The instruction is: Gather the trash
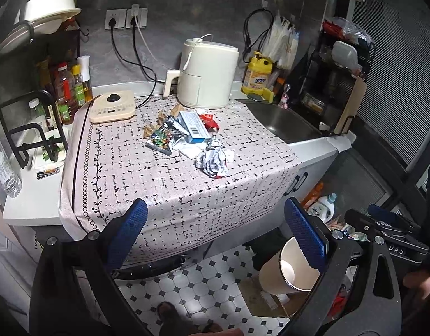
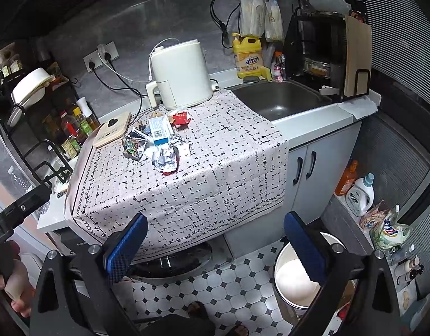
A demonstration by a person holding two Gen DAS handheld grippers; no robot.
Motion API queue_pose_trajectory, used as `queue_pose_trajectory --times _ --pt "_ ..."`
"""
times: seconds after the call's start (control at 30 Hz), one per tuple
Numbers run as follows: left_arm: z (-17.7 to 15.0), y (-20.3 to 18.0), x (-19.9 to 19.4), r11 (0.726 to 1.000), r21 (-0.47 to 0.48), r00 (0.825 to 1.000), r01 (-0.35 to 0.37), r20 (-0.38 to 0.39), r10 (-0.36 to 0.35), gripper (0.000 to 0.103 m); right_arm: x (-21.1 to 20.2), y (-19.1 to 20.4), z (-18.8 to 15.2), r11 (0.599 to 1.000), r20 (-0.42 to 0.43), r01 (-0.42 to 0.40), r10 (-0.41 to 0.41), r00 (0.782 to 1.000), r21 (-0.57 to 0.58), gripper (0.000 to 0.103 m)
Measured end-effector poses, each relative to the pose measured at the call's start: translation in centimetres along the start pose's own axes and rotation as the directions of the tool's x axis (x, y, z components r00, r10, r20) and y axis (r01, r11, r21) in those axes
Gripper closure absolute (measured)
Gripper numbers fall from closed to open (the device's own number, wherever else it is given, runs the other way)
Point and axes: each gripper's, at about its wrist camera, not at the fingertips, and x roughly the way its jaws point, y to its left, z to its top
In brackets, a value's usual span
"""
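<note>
Blue ribbed pads face each other across a wide gap on my left gripper (image 1: 215, 229), and nothing sits between them; both fingers hang in the air in front of the cloth-covered counter (image 1: 187, 184), touching nothing. My right gripper (image 2: 215, 240) is spread just as wide and just as empty, held off the patterned tablecloth's front edge. The trash pile (image 1: 187, 134) lies on the cloth toward 12 o'clock from my left fingers, well apart from them: a crumpled paper ball (image 1: 215, 161) nearest me, a blue-and-white box (image 1: 194, 127) behind it, foil and coloured wrappers (image 1: 161, 137) at its 9 o'clock, and a red packet (image 1: 209, 121) at about 1 o'clock from the box. A cream air fryer (image 1: 206, 75) stands behind the pile at 12 o'clock, and a steel sink (image 1: 282, 123) lies at 2 o'clock. Down on the tiled floor, at 5 o'clock in the left wrist view, a tan bin (image 1: 285, 271) with a pale inside stands open, partly hidden behind my left gripper's right-hand finger; in the right wrist view the same bin (image 2: 288, 280) sits at 5 o'clock too.
</note>
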Motion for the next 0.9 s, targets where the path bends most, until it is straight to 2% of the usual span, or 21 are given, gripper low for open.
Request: queue_pose_trajectory --times 0.3,0.67,0.9 --pt "0.7 4.6 1.6 0.996 -0.073 0.998 -0.056 -0.026 0.055 0.006 4.6 2.7 1.6 0.999 -0.050 -0.044 0.043 0.998 -0.026 0.008" --pt "4.3 10.8 8.6 0.984 -0.168 0.998 -0.058 -0.048 0.050 0.006 12.6 7.4 5.7 0.992 -0.113 -0.088 0.077 0.991 -0.094 0.008" --pt "7.1 13.4 13.4 0.984 -0.175 0.998 -0.026 -0.067 0.015 0.006 19.0 9.8 8.2 0.990 -0.190 -0.117 0.100 0.977 -0.079 0.021"
